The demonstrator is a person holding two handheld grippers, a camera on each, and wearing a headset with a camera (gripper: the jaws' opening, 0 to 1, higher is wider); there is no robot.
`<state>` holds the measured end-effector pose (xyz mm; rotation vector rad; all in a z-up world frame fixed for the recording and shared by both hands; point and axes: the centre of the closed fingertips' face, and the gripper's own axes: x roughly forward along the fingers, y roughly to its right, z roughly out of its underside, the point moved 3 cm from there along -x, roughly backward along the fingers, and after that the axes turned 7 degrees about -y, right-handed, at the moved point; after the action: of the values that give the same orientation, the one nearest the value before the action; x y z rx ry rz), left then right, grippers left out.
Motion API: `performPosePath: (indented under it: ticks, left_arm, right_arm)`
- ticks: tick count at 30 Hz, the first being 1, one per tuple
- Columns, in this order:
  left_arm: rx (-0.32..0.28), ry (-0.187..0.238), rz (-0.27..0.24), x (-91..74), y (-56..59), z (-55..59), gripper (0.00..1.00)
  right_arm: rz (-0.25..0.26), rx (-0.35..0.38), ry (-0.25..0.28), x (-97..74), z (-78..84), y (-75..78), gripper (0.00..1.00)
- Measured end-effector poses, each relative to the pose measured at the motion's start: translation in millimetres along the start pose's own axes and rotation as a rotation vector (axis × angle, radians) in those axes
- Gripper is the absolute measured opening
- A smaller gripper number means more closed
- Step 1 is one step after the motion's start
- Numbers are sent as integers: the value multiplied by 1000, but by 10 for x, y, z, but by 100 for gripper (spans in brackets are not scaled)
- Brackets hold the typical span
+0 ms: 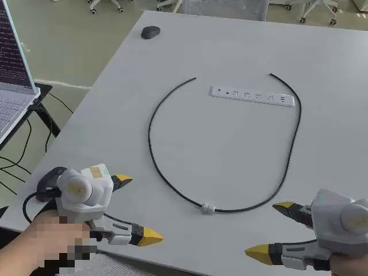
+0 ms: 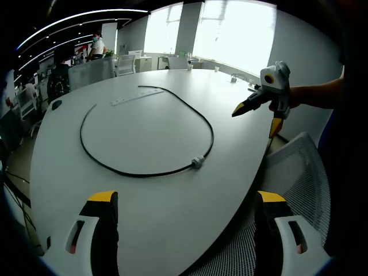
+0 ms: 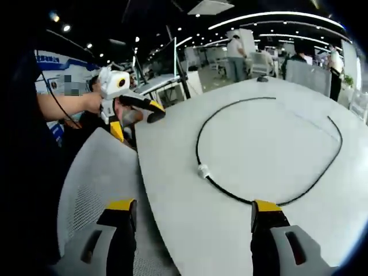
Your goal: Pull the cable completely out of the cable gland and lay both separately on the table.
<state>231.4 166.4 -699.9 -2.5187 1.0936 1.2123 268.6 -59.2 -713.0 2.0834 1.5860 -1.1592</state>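
One gland (image 1: 207, 208) (unheld) lies between left tongs (image 1: 142, 207) and right tongs (image 1: 267, 227).

an open-plan office. a large white bench (image 1: 230, 46) carries a computer mouse (image 1: 150, 32) and a white power strip (image 1: 252, 96). an open laptop (image 1: 11, 86) sits on a side stand with cables hanging below it. wheeled swivel chairs (image 1: 106, 6) stand on the floor beyond, and a mesh chair back (image 2: 287, 172) is at the bench edge. long ceiling light strips (image 3: 276, 17), tall windows (image 2: 230, 29) and people (image 3: 236, 49) among further desks.
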Motion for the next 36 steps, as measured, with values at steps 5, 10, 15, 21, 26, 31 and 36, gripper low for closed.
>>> performPosePath:
  ticks: [5, 10, 15, 21, 26, 31, 36]
  left_arm:
    - [1, -9, 5, 18, 10, 12, 95]
    - [2, -10, 7, 26, 6, -1, 94]
    - [6, -12, 14, 41, 9, 5, 94]
    - [11, -15, 23, 67, 10, 29, 94]
    - [9, -17, 27, 53, -8, 70, 94]
    - [18, -25, 41, 49, 19, 98, 93]
    - [18, -14, 48, 59, 31, 80, 93]
  right_arm:
    - [-9, -21, 0, 38, -78, -16, 81]
    - [-10, -33, -1, 88, -131, 1, 80]
    - [-13, -36, -11, 136, -157, 32, 78]
    - [-11, -46, -33, 201, -201, 81, 76]
    - [-20, -44, -36, 270, -268, 102, 74]
    - [-23, -59, -51, 368, -317, 101, 71]
    - [-25, -93, -85, 487, -327, 97, 68]
